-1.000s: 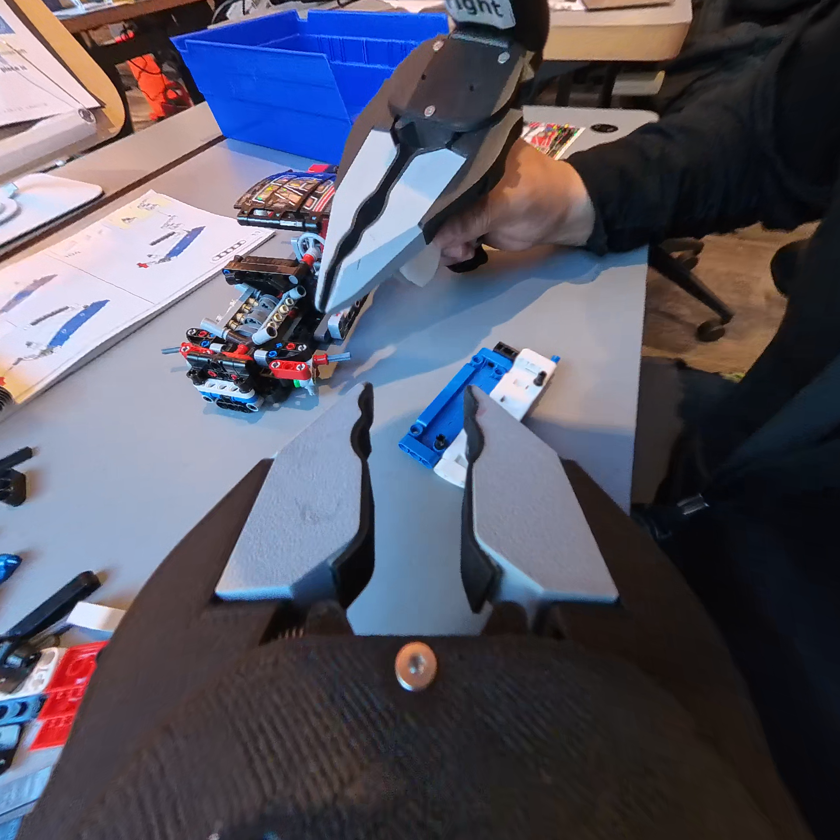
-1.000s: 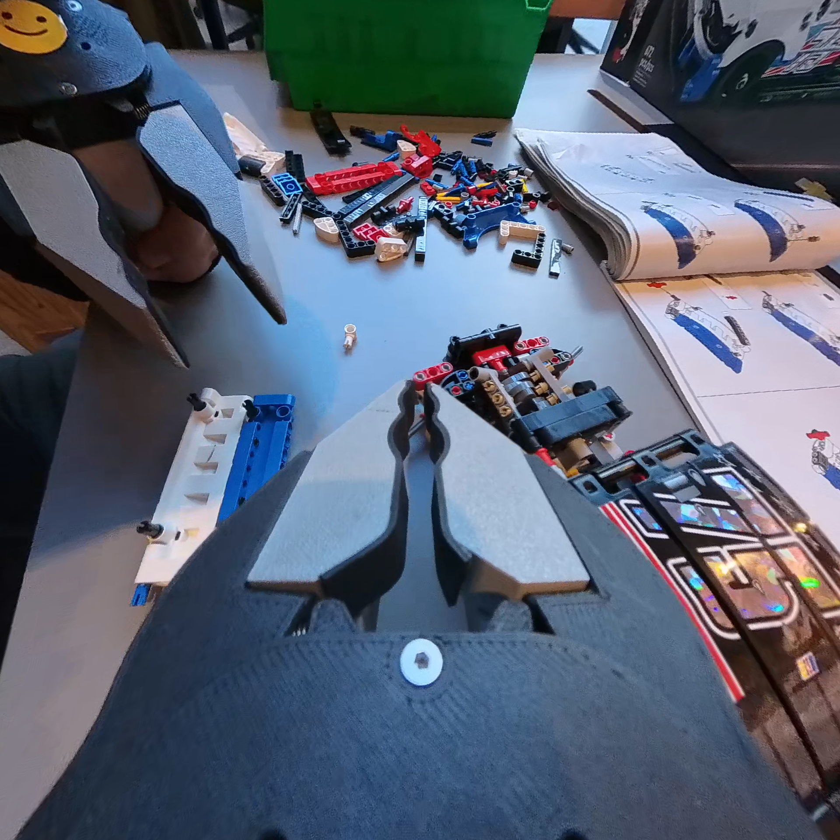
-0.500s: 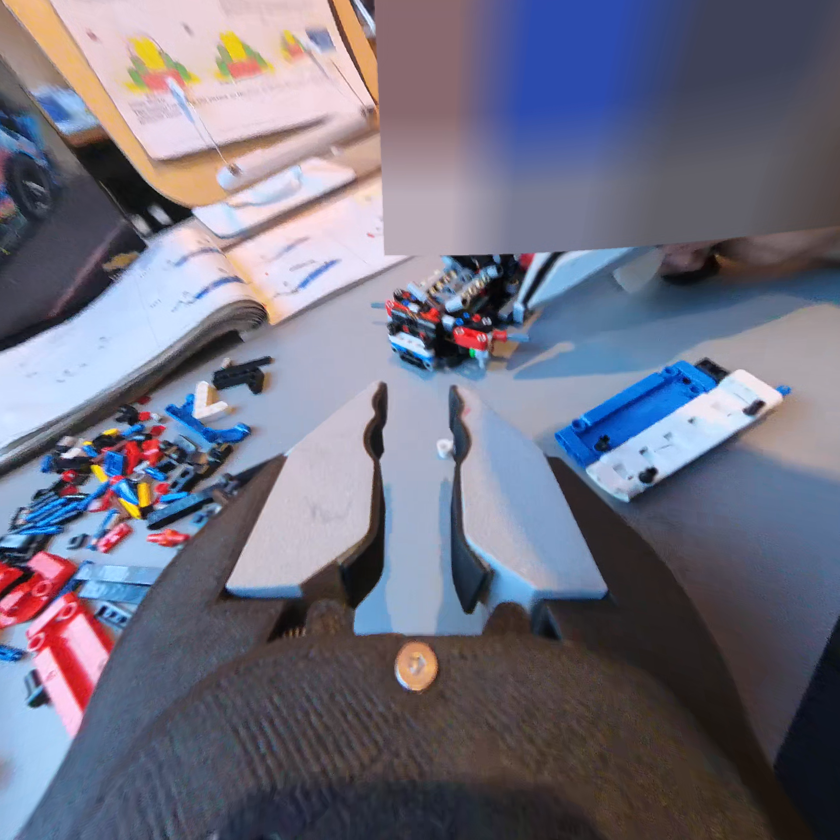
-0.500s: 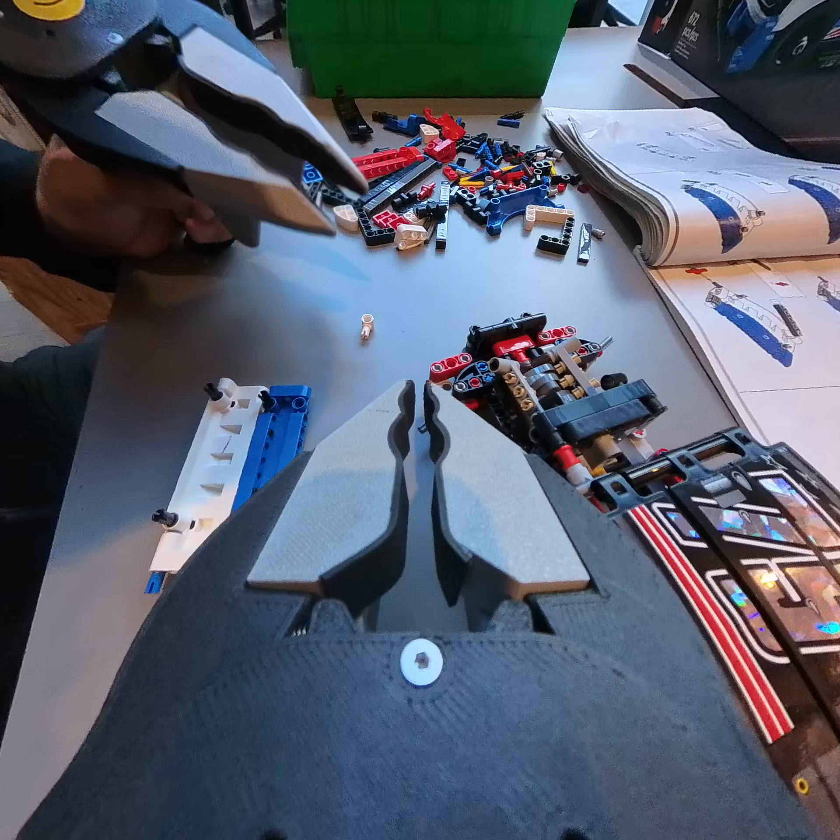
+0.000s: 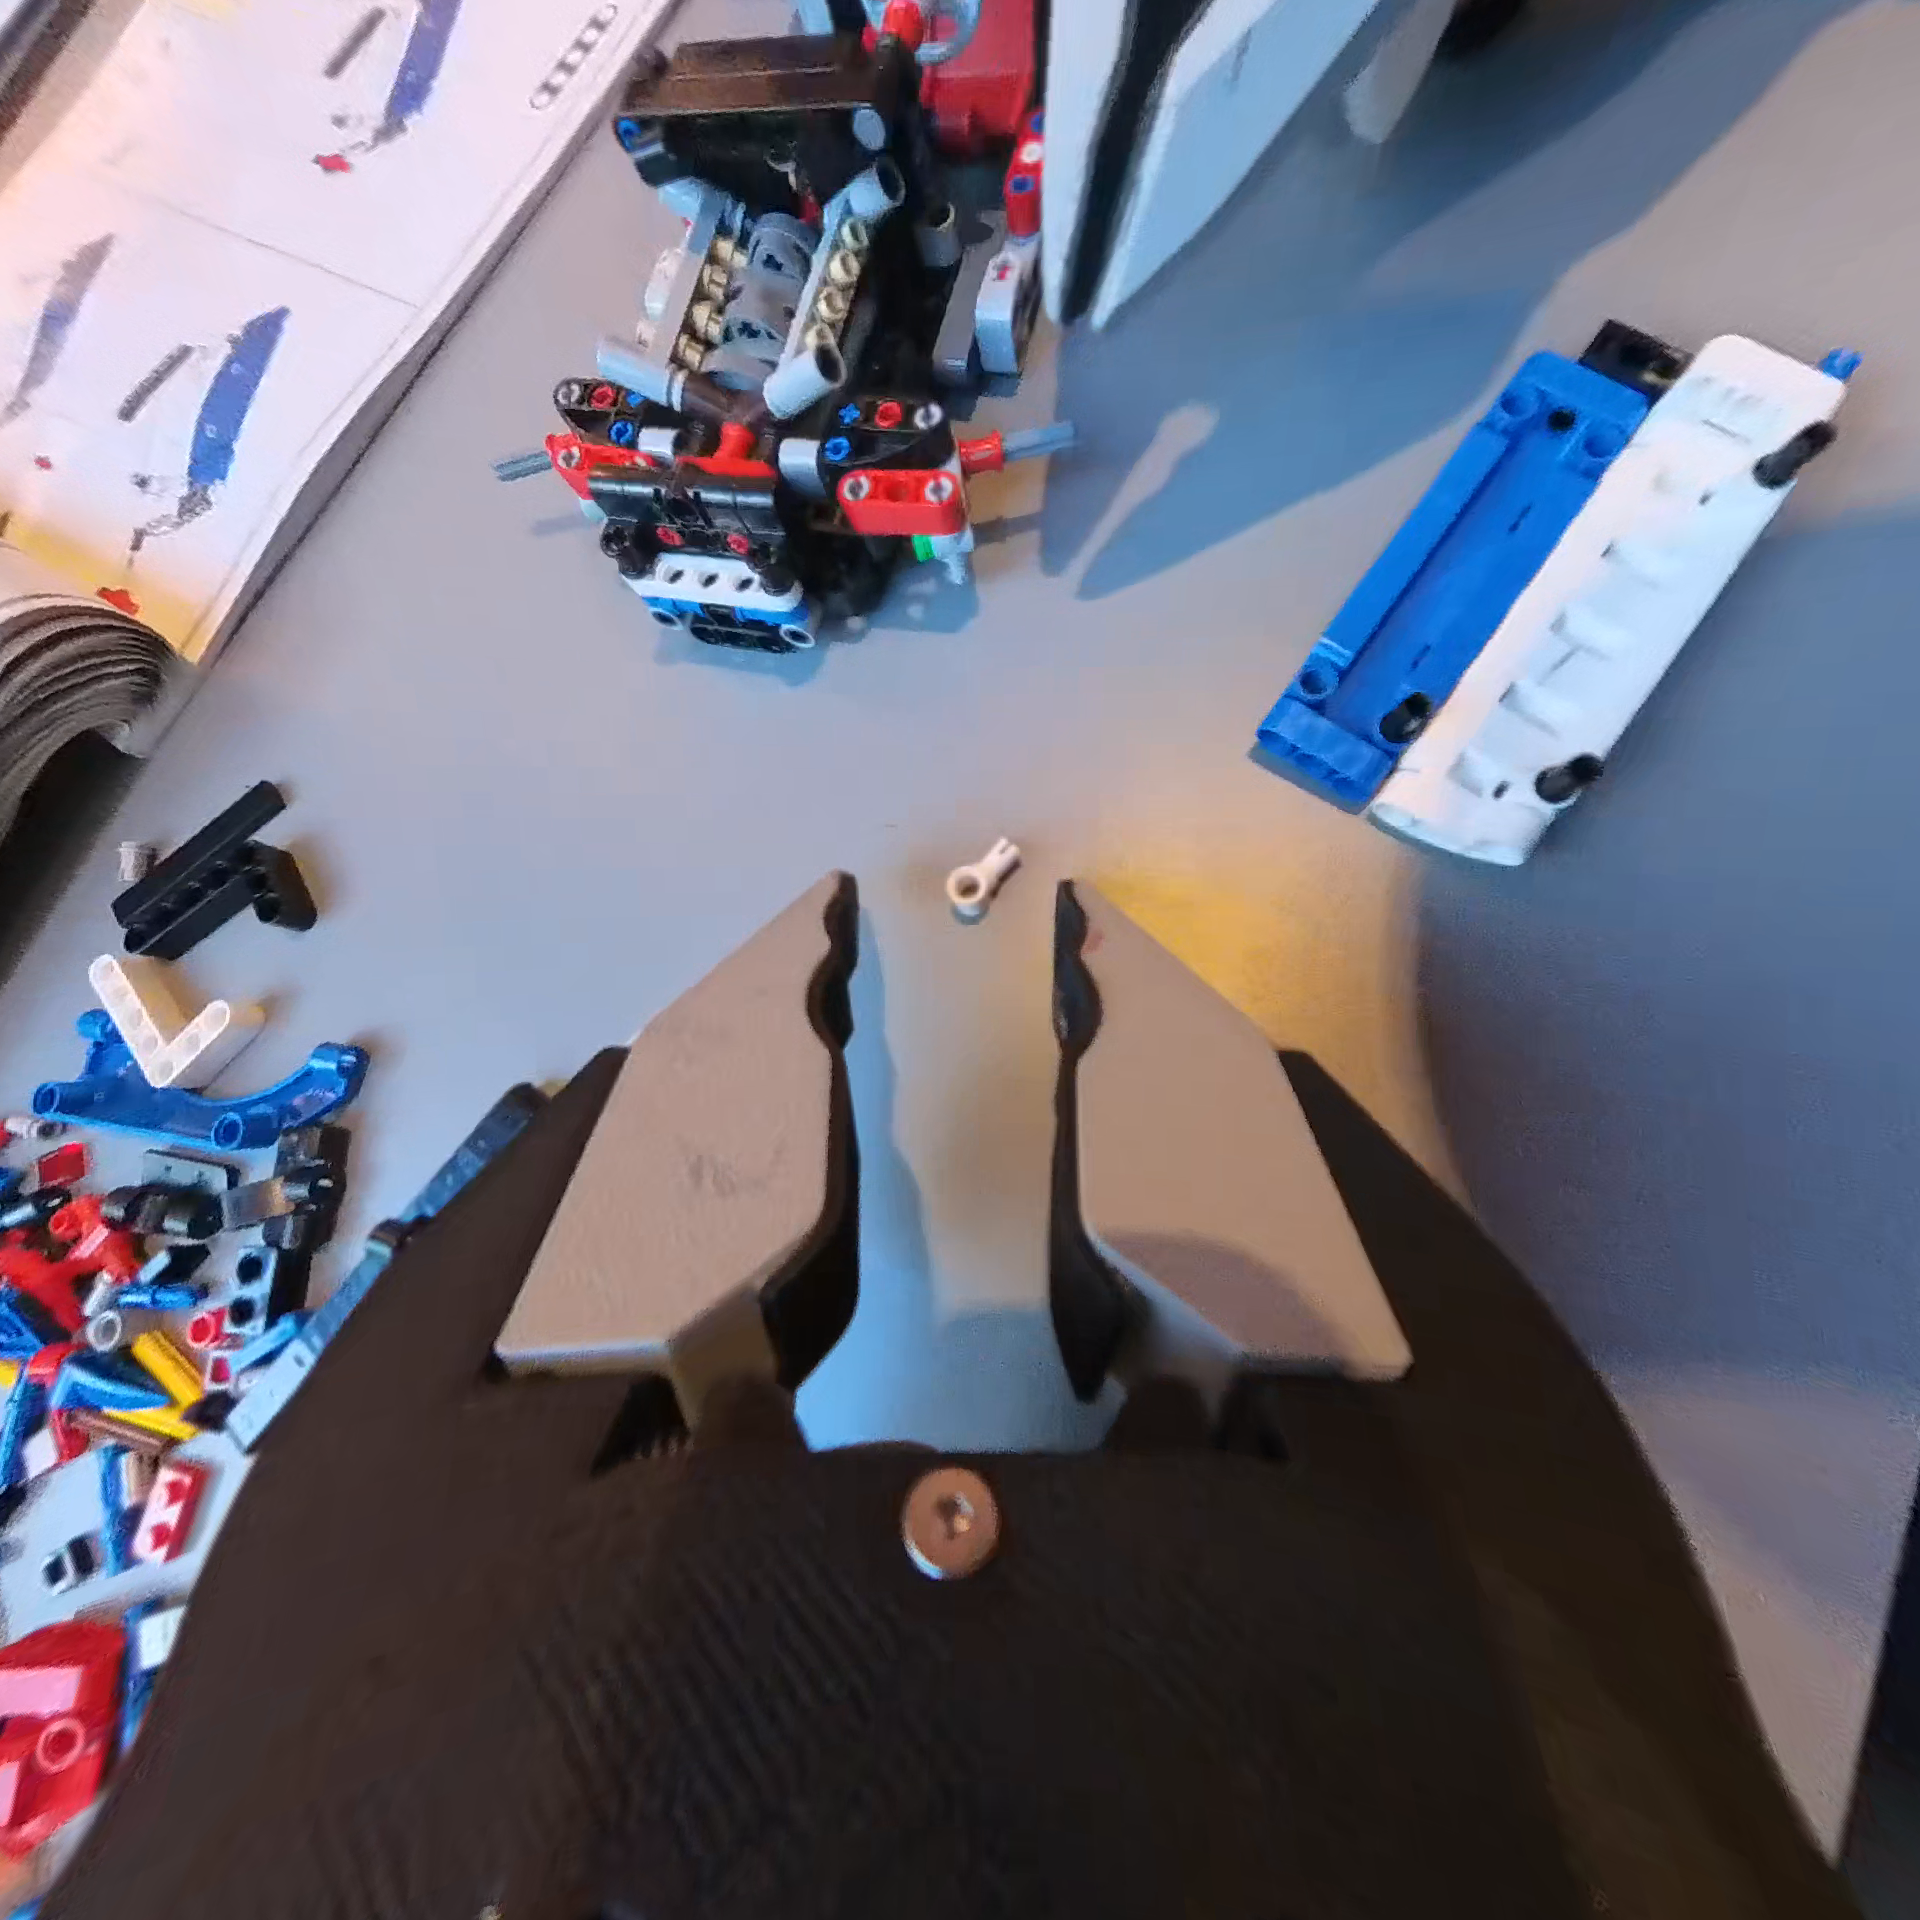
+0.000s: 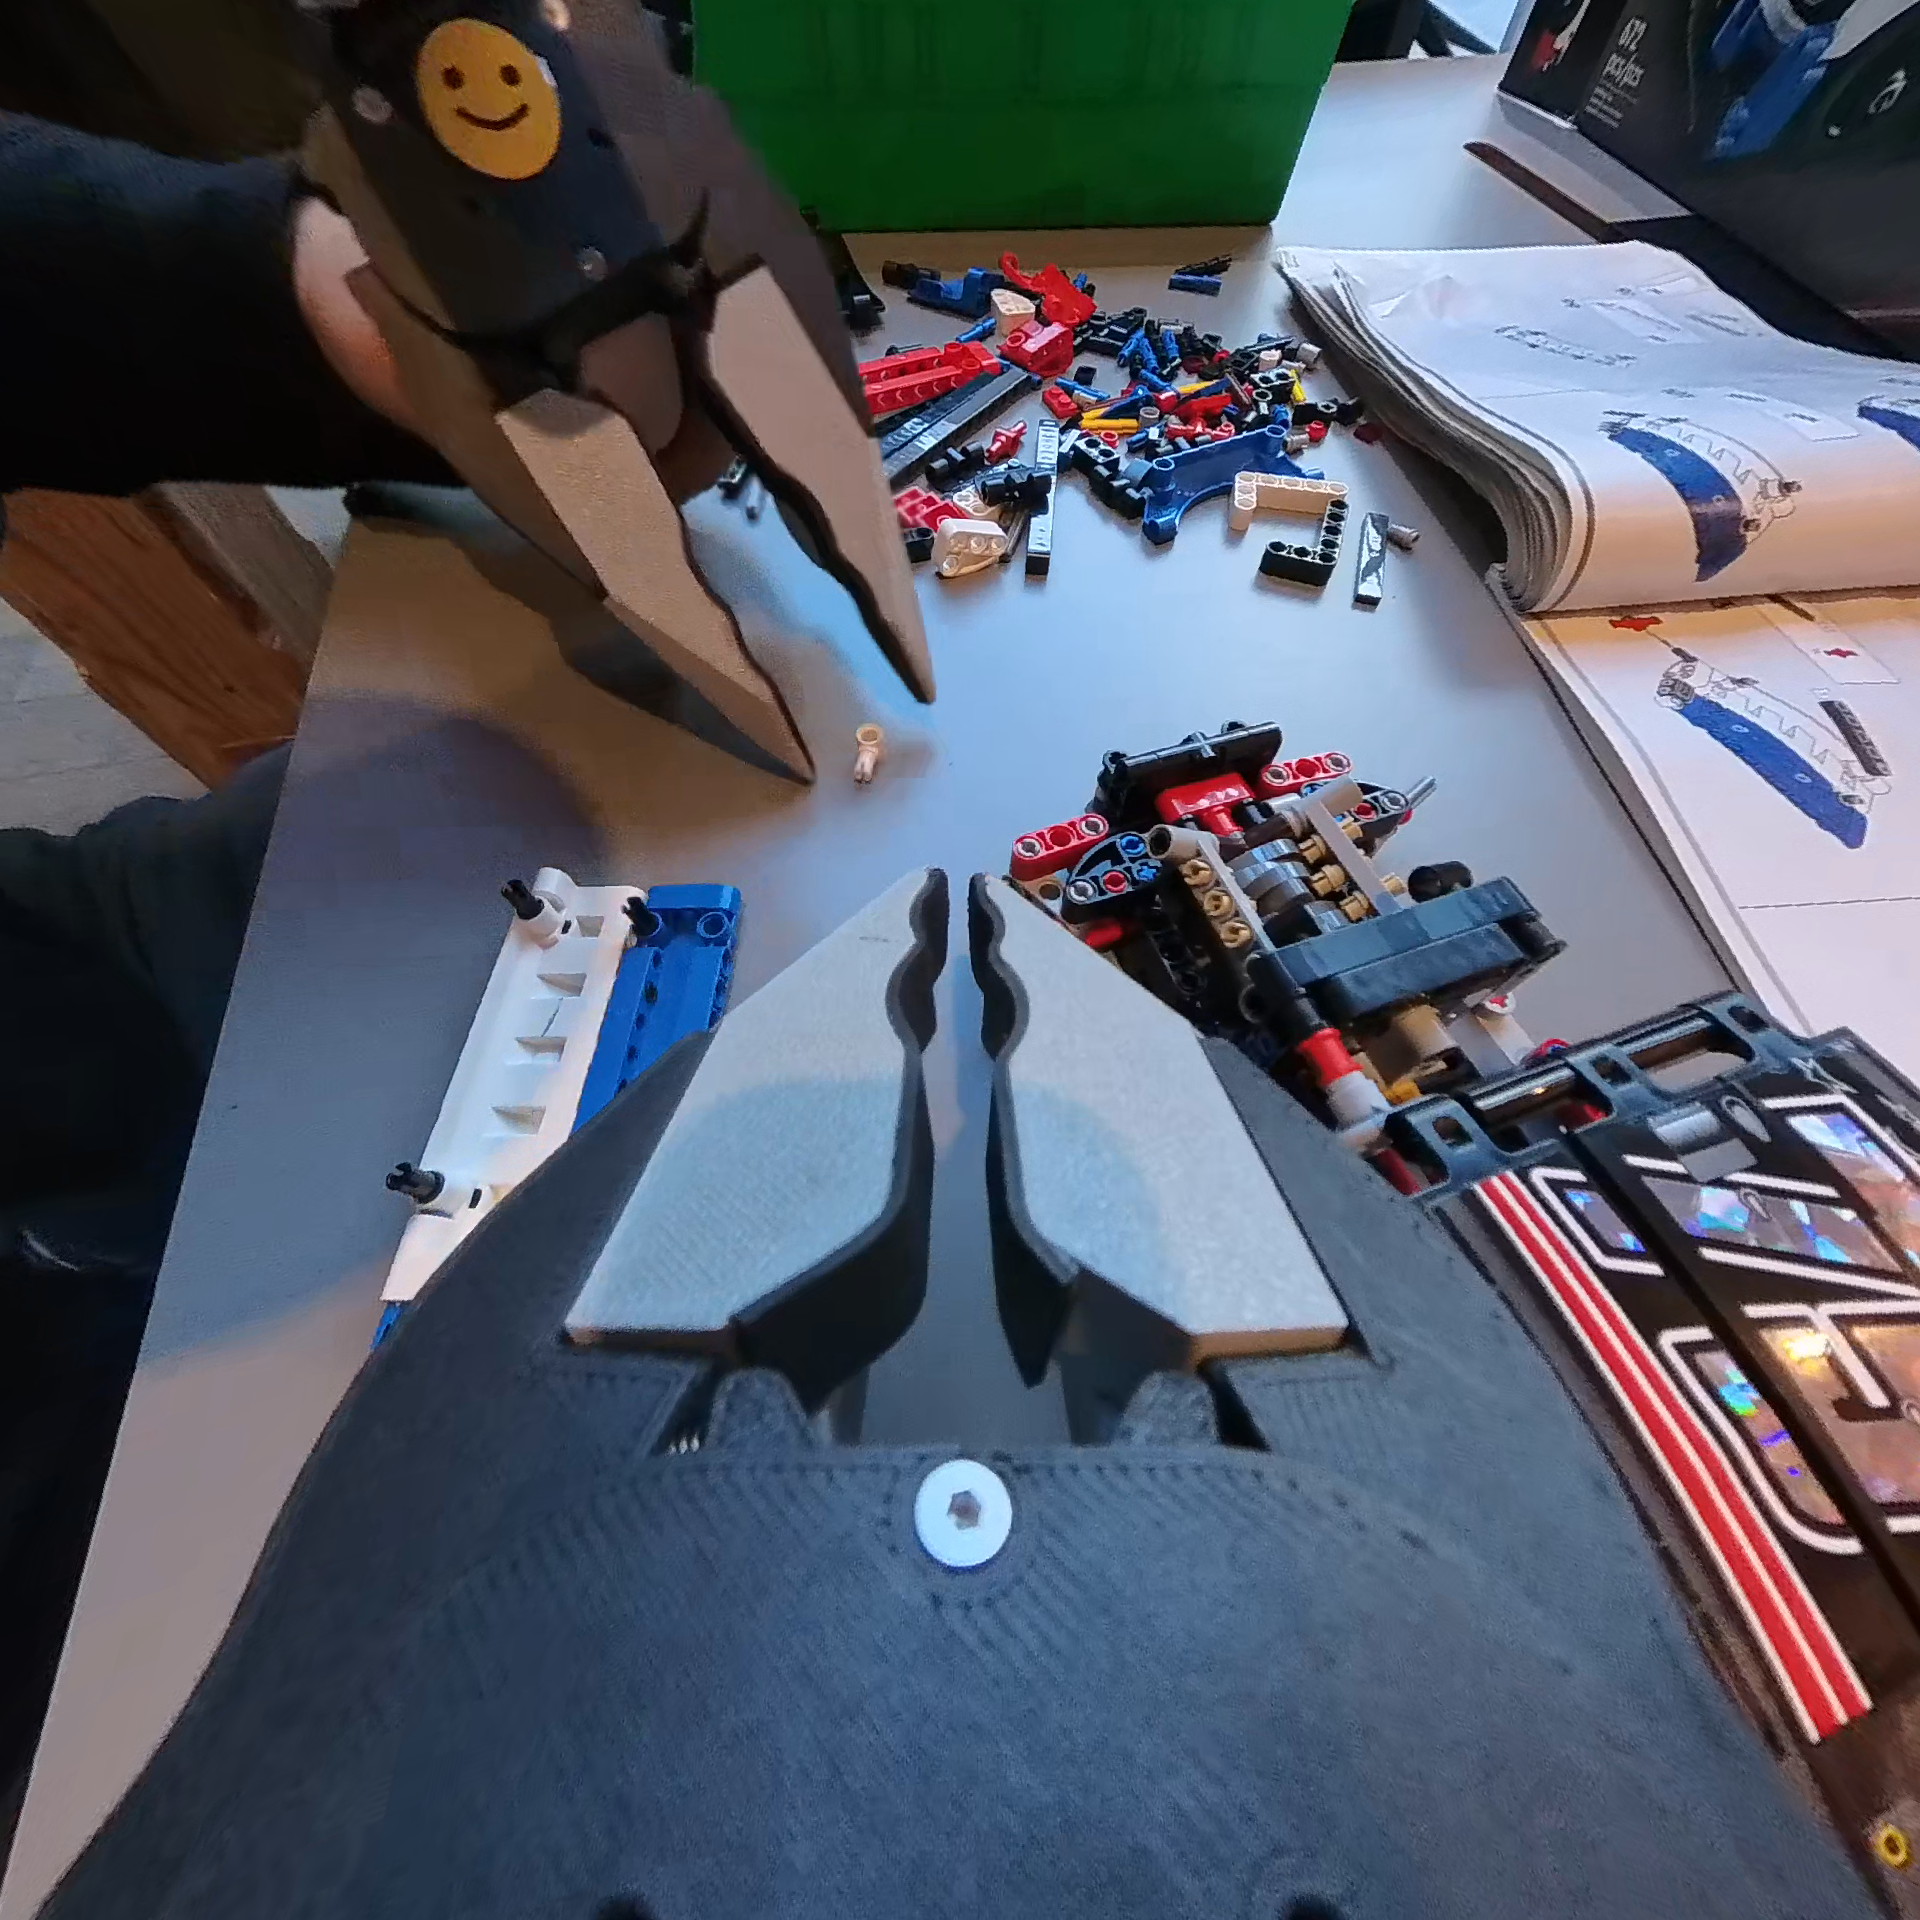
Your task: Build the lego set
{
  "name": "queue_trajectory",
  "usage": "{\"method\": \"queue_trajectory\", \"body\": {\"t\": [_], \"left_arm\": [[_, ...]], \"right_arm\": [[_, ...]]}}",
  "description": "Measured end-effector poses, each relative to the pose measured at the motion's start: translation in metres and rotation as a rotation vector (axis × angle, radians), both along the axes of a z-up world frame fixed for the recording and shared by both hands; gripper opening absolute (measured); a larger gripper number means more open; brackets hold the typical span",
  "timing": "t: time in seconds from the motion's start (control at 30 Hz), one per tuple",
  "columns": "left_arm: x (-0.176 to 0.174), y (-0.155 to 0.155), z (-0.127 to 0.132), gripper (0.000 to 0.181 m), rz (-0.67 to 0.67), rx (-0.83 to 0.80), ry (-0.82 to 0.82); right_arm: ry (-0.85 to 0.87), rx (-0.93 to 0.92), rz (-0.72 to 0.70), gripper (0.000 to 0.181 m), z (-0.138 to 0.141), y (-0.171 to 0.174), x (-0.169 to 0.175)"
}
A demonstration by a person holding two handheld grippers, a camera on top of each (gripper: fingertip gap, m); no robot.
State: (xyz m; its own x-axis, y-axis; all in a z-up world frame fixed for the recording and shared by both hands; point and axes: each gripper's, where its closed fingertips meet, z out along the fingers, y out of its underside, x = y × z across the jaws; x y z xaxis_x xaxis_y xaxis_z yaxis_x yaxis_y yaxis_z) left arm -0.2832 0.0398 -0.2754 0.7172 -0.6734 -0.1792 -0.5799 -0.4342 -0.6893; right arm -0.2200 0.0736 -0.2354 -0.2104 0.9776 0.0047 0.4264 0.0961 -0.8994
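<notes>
A small pale lego pin point(image 5: 981, 878) lies on the grey table point(image 5: 623, 748); it also shows in the right wrist view point(image 6: 867, 750). My left gripper point(image 5: 954, 902) is open and empty, tips low on either side of the pin, just short of it; the right wrist view shows it too point(image 6: 871, 740). The part-built lego car point(image 5: 774, 416) stands beyond; its engine end point(image 6: 1278, 894) is right of my right gripper point(image 6: 958, 888), which is shut and empty beside it. A blue and white lego panel point(image 5: 1548, 592) lies to the right, and shows in the right wrist view point(image 6: 582, 1029).
A pile of loose lego parts point(image 6: 1112, 416) lies before a green bin point(image 6: 1018, 104); it shows at the left wrist view's left point(image 5: 135, 1247). An open instruction booklet point(image 6: 1704, 499) lies along the table's side. The car's black stickered body point(image 6: 1714, 1247) lies near the right gripper. Across from one pair of fingers to the other is roughly 9 centimeters.
My left gripper has swung away from the blue and white panel, dropped to the table and come up to the small pin. The right gripper has stayed shut by the car.
</notes>
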Motion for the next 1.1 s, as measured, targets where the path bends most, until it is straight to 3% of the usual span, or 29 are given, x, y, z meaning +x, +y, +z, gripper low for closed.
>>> {"method": "queue_trajectory", "body": {"t": [0.2,0.47,0.6,0.77,1.1], "left_arm": [[0.008,-0.007,-0.004,0.004,-0.063,-0.071,-0.021],[0.010,-0.001,-0.004,0.004,0.089,-0.097,-0.137],[0.022,-0.001,0.002,0.003,0.144,-0.171,-0.296],[0.062,0.005,0.030,0.003,0.069,-0.231,-0.499],[0.082,0.009,0.024,0.003,-0.011,-0.240,-0.444]], "right_arm": [[0.008,0.015,-0.004,0.001,0.003,0.001,0.001],[-0.034,0.017,0.050,0.003,-0.006,-0.011,0.001],[-0.037,0.074,0.086,0.007,-0.008,-0.019,0.000],[-0.051,0.187,0.117,0.010,-0.014,-0.025,0.001],[-0.041,0.291,0.175,0.001,-0.012,-0.027,0.011]]}}
